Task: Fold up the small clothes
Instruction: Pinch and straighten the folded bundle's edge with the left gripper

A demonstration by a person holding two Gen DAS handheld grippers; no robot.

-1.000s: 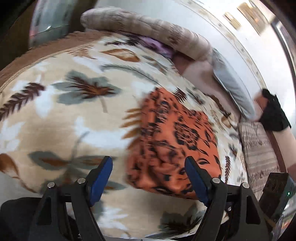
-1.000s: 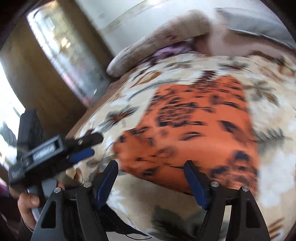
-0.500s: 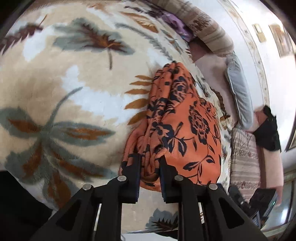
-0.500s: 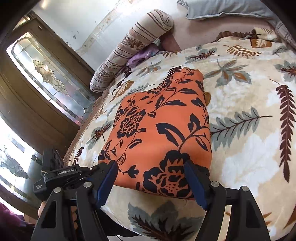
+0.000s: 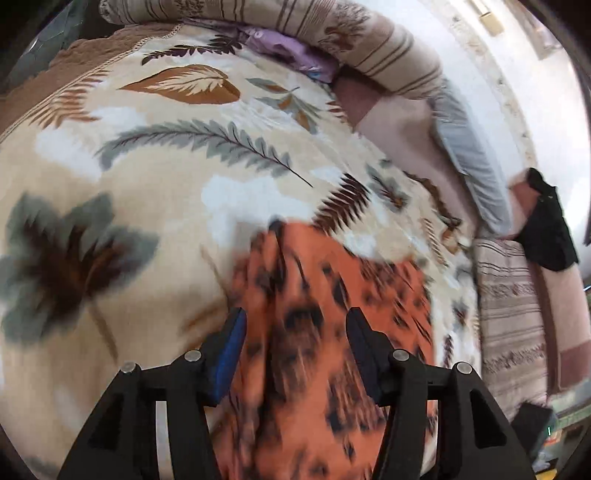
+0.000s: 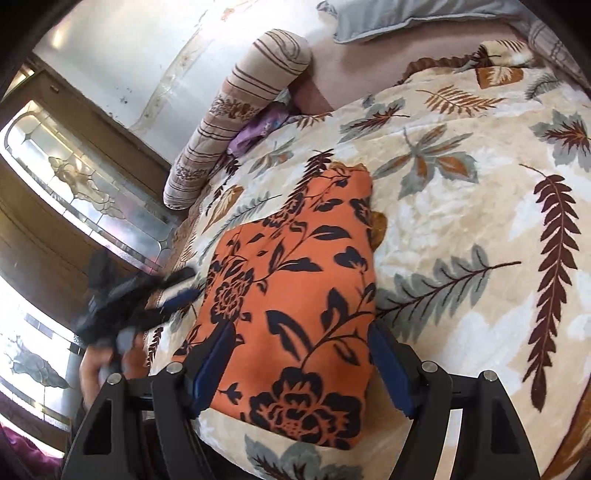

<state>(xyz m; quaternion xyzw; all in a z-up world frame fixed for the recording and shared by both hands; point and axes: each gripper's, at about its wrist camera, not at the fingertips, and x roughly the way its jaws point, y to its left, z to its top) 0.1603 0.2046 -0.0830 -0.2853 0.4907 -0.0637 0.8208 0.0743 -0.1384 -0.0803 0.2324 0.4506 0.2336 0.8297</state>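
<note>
A: Where is the cloth?

B: The orange cloth with dark flowers lies folded on the leaf-patterned blanket. In the right wrist view it runs from about 12 o'clock down to 6 o'clock through the middle of the picture, with its near edge close to the blanket's front edge. In the left wrist view the same cloth is smeared by motion blur and fills the 6 o'clock part, with a raised ridge along its left side.

A: And the right gripper?

B: The right gripper is spread wide, its blue pads on either side of the cloth's near end. Whether the pads touch the fabric I cannot tell, but they do not pinch it; it is released.

A: The left one?

B: The left gripper has just been opening its jaws. They stand apart over the cloth, which shows between them, and neither pad presses on it. From the right wrist view the left gripper is a dark blur at 9 o'clock, just beside the cloth's left edge, with a hand under it.

A: What lies around?

B: A striped bolster lies at 11 o'clock of the cloth along the blanket's far edge, with something purple tucked against it. A grey pillow sits at 12 o'clock by the wall. A patterned glass panel in a wooden frame stands at 9 to 10 o'clock.
</note>
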